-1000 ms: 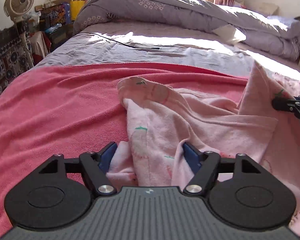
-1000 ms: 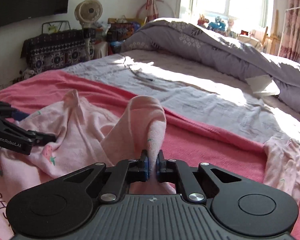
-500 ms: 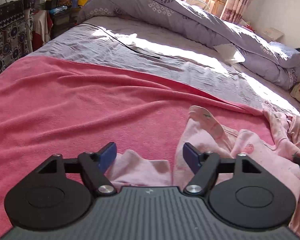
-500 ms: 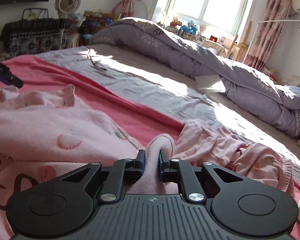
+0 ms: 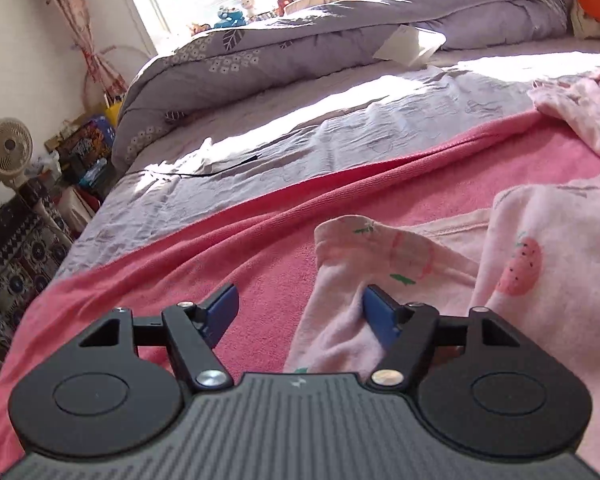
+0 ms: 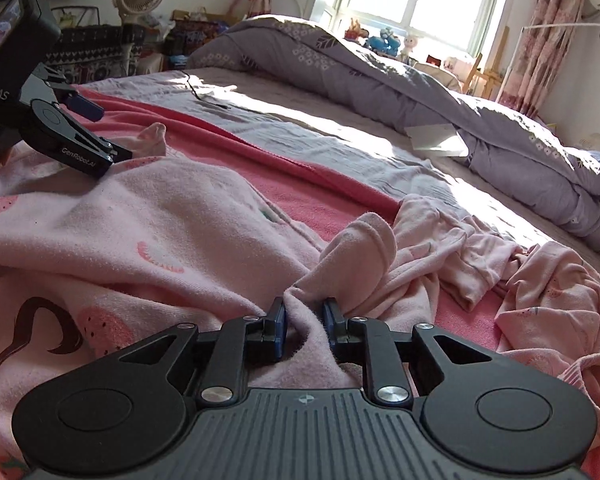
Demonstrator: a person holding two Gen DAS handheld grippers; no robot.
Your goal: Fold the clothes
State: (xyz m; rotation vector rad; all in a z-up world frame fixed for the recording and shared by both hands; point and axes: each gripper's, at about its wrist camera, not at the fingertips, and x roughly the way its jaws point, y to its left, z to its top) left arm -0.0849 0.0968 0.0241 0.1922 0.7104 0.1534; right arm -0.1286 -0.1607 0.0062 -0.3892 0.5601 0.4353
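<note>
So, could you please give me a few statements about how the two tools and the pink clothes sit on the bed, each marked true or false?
1. The left tool is wide open. True.
2. The right tool is empty. False: a fold of the pink strawberry garment sits between its fingers.
3. The garment lies on a pink blanket. True.
4. The grey duvet covers the garment. False: it is heaped at the bed's far side.
5. A second pink garment lies crumpled to the right. True.
</note>
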